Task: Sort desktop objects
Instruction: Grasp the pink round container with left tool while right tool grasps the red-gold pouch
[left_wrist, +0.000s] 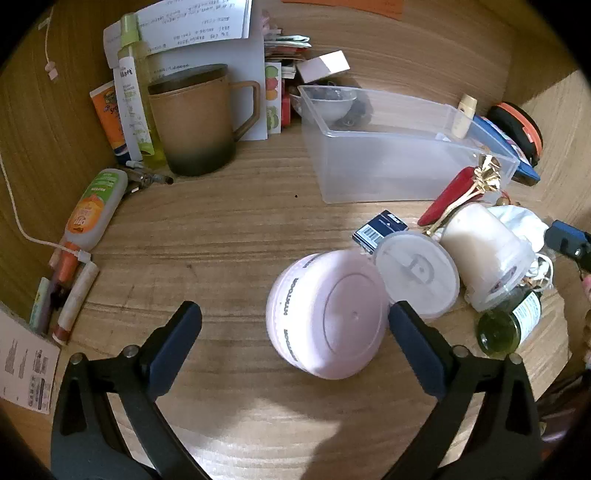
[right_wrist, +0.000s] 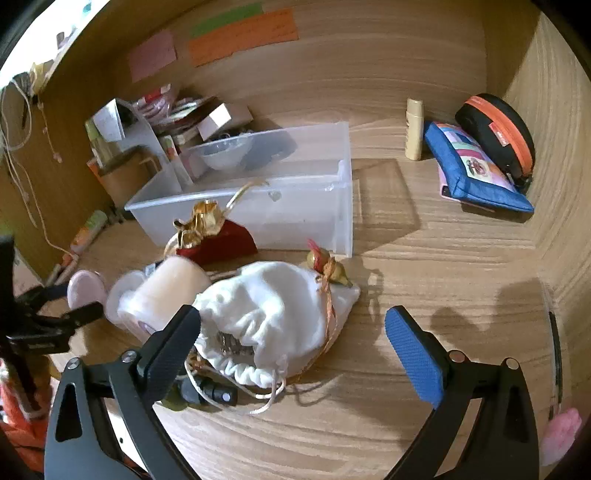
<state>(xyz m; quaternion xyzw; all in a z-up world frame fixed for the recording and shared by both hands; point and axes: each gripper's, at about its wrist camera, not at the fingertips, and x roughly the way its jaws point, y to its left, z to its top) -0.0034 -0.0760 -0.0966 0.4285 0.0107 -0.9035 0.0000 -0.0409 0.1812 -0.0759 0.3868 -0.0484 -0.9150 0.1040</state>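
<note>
A pale pink round jar (left_wrist: 327, 314) lies on its side on the wooden desk, between the spread fingers of my left gripper (left_wrist: 295, 317), which is open and not touching it. Beside the jar sit a clear lidded tub (left_wrist: 417, 271) and a cream-filled cup (left_wrist: 484, 247) tipped over. My right gripper (right_wrist: 293, 325) is open above a white drawstring pouch (right_wrist: 273, 306); its left finger (right_wrist: 177, 339) is close to the pouch's mouth. A clear plastic bin (left_wrist: 402, 155) (right_wrist: 258, 210) stands behind, with a red pouch with gold ribbon (right_wrist: 218, 238) leaning at its front.
A brown mug (left_wrist: 199, 122), spray bottle (left_wrist: 135, 88) and tubes crowd the left back corner. A blue pencil case (right_wrist: 476, 170) and a black-orange case (right_wrist: 498, 133) lie at the right wall. A small green bottle (left_wrist: 508, 325) lies by the cup. Wooden walls enclose the desk.
</note>
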